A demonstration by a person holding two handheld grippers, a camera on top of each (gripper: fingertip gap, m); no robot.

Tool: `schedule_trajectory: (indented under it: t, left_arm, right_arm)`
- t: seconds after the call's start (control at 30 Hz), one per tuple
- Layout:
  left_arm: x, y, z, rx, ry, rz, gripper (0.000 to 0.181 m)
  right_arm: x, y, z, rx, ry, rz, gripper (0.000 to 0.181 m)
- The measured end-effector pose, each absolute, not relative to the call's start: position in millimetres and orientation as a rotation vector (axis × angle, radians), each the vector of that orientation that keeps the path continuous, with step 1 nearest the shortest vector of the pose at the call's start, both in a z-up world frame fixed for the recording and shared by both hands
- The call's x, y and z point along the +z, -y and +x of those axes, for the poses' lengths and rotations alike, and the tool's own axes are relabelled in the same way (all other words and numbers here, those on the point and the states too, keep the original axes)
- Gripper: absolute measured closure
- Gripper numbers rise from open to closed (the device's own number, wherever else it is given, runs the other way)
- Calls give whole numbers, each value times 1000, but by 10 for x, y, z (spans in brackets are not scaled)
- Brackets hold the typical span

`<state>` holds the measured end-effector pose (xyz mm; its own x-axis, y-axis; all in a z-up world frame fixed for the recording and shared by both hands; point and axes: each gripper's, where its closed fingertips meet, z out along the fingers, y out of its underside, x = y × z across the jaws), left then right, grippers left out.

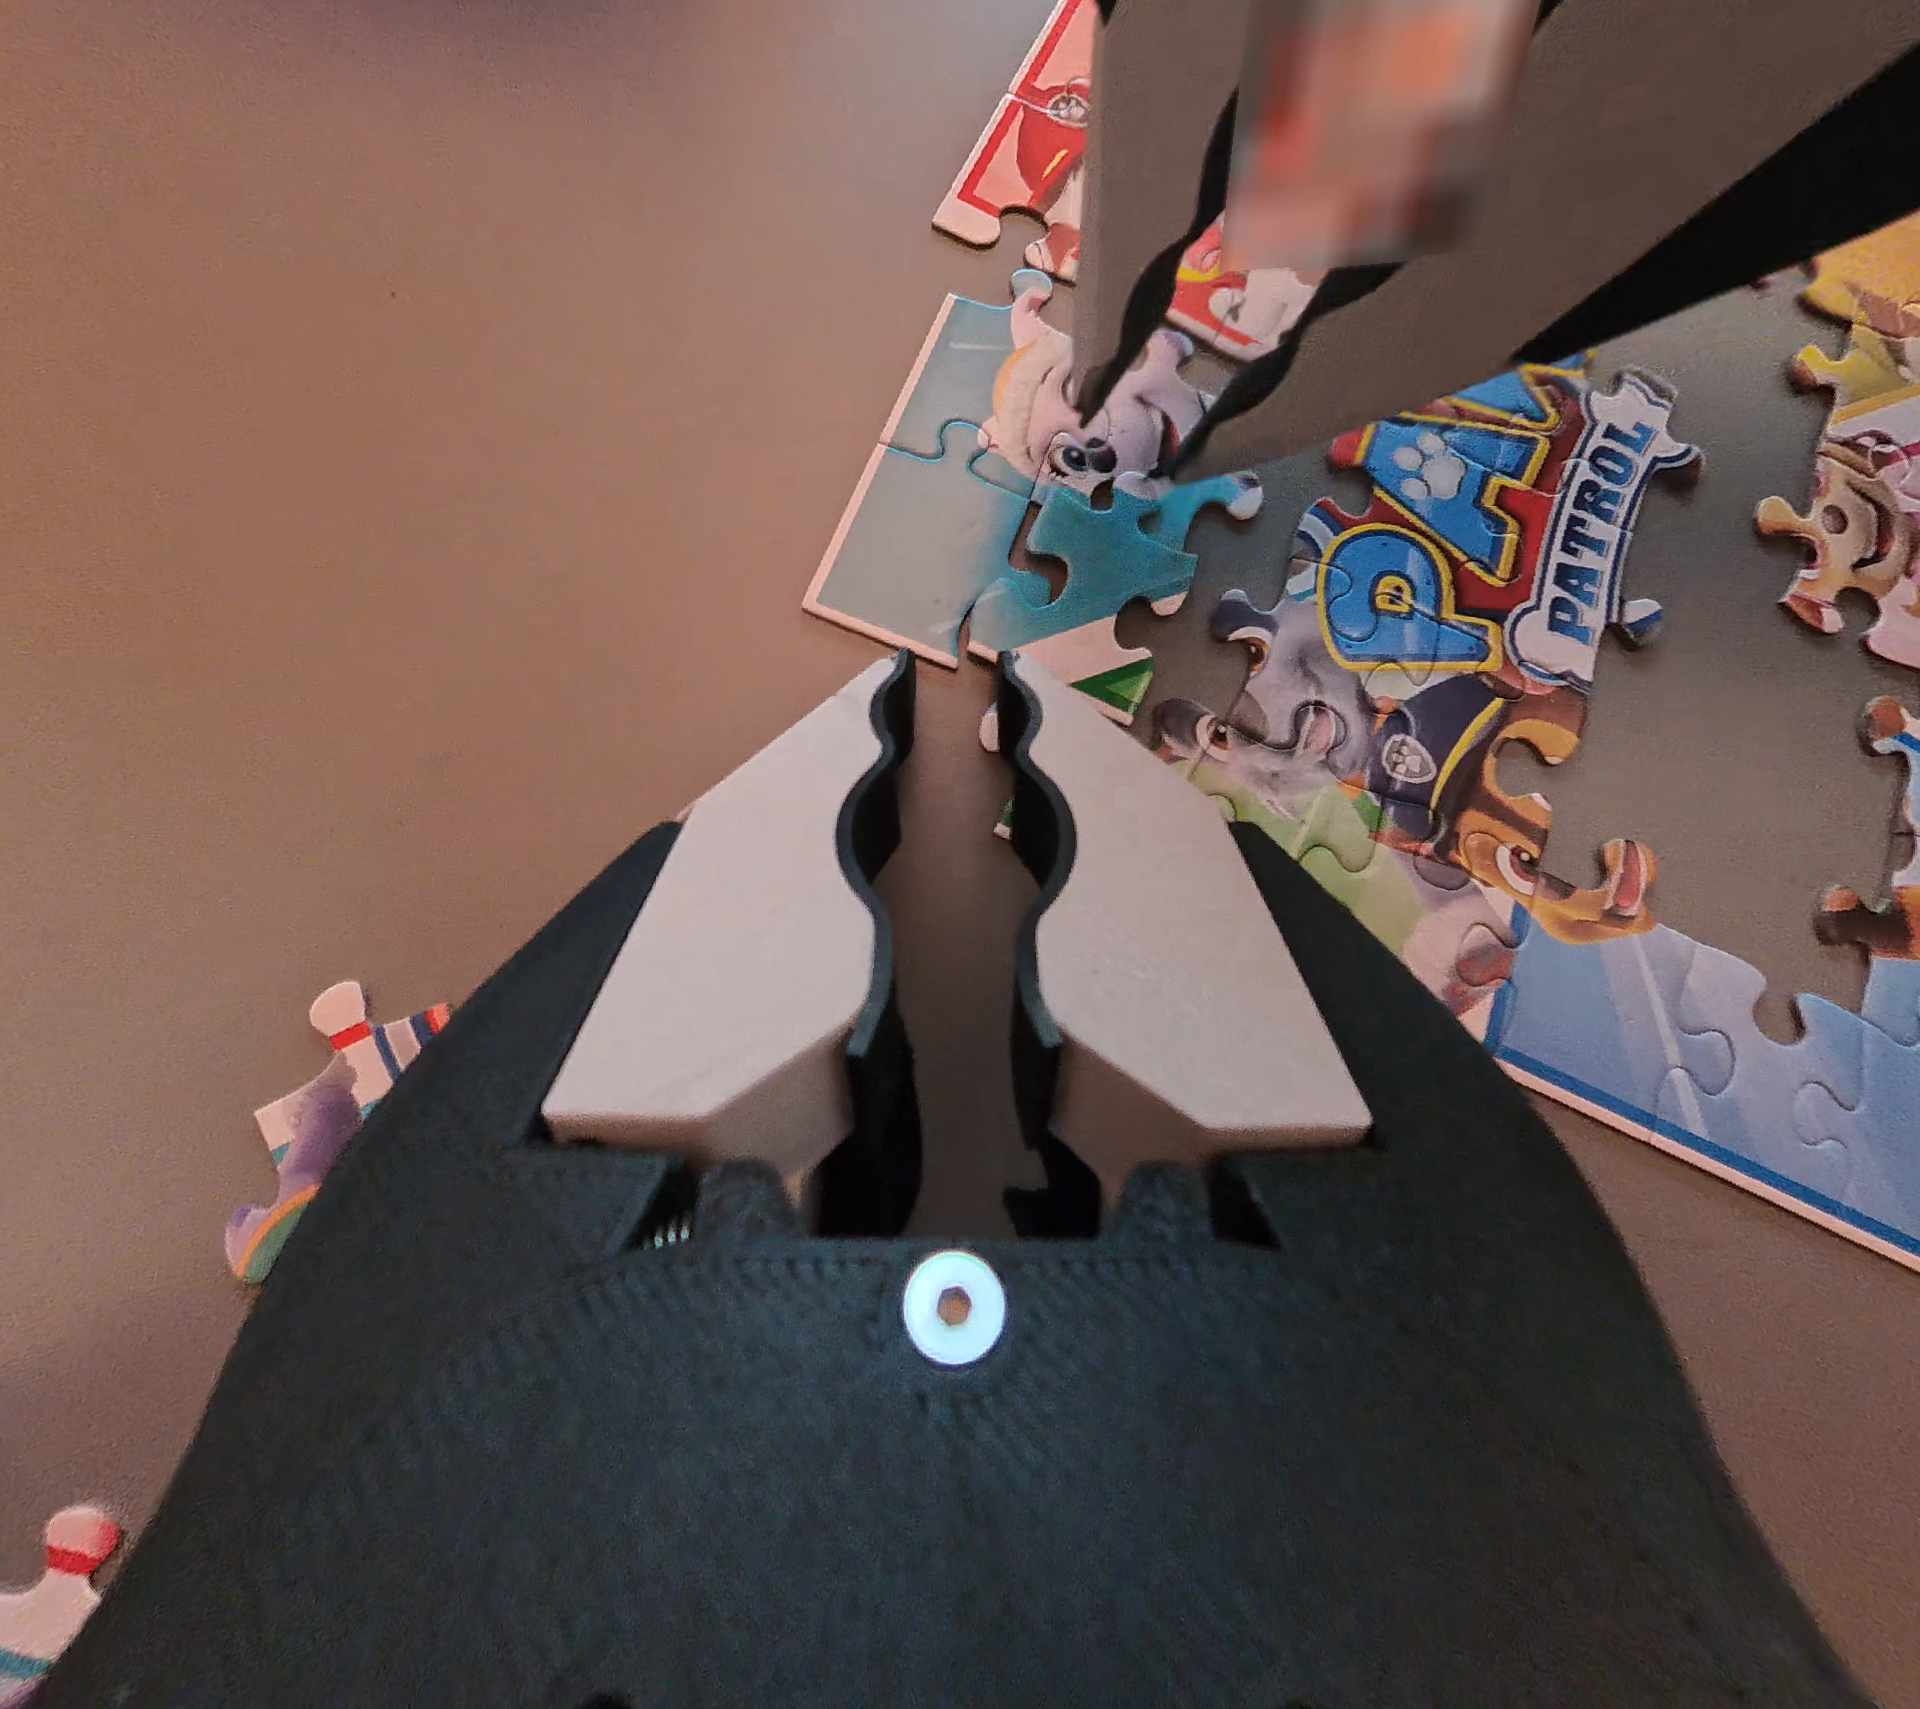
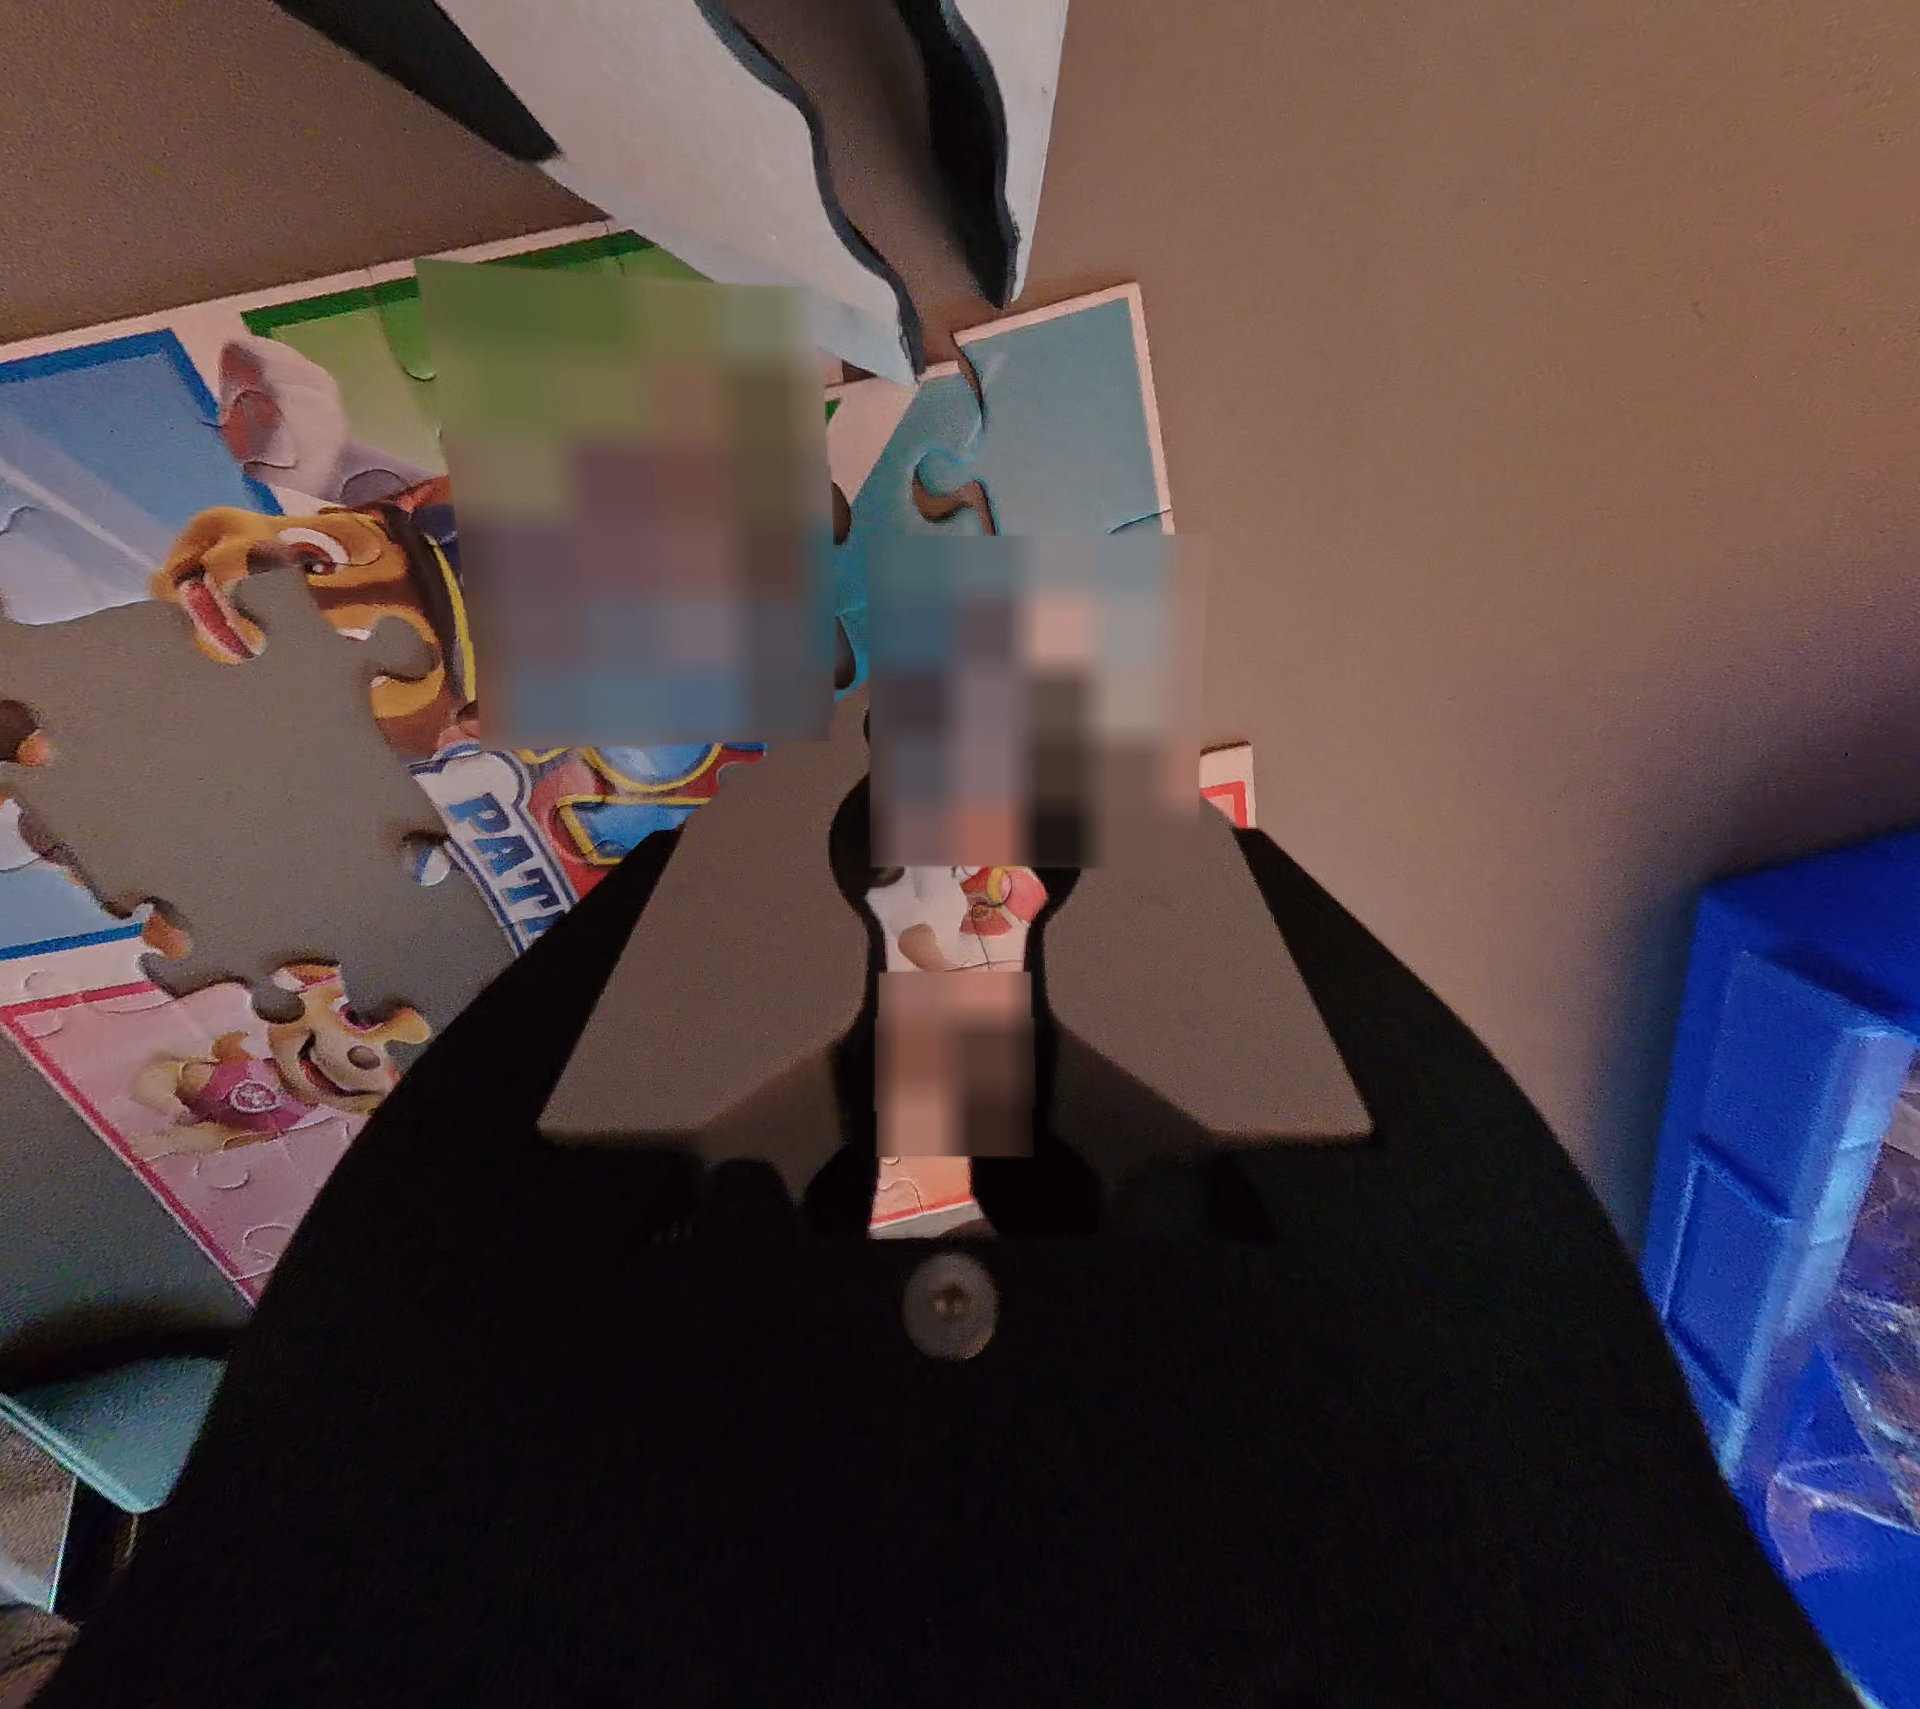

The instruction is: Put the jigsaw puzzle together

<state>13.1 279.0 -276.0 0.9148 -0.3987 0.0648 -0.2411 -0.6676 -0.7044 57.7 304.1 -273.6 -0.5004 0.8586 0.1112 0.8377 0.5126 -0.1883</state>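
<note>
**Two tools meet over the puzzle's teal corner**

Two tools work above one partly built jigsaw puzzle [image 1: 1455,620] lying flat on a brown tabletop [image 1: 416,309]. In the left wrist view the left tool [image 1: 951,672] hovers just short of the puzzle's near corner, its two fingers standing a narrow gap apart with bare tabletop showing between them and nothing held. Opposite it, the right tool [image 1: 1127,433] comes down steeply from above, its tips close together and touching a teal piece [image 1: 1112,553] that sits tilted at the corner, lapping the joined pieces beside it; whether the tips actually pinch that piece cannot be told, since mosaic patches cover them in the right wrist view.

Two loose pieces lie apart from the puzzle on the left tool's left side: one [image 1: 322,1129] just beside the tool body, partly hidden by it, and another [image 1: 57,1597] at the bottom-left edge of the view. Several gaps show inside the puzzle where grey tabletop is visible; the largest [image 2: 208,776] is seen in the right wrist view.

Open tabletop stretches wide to the left of the puzzle's straight border. One blue bin [image 2: 1787,1192] stands at the far right of the right wrist view, well apart from the puzzle.
</note>
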Motion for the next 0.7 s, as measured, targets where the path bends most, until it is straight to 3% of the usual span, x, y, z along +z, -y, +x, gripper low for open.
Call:
schedule_trajectory:
  t: [0.27, 0.7]
  left_arm:
    - [-2753, -2772, 121, -294, -451, -2334, 165]
    - [-2756, -2796, 180, -285, -497, -2324, 165]
  right_arm:
    - [-2760, -2883, 441, 334, 2491, -1432, 181]
    - [-2757, -2879, 418, 323, 2478, -1430, 181]
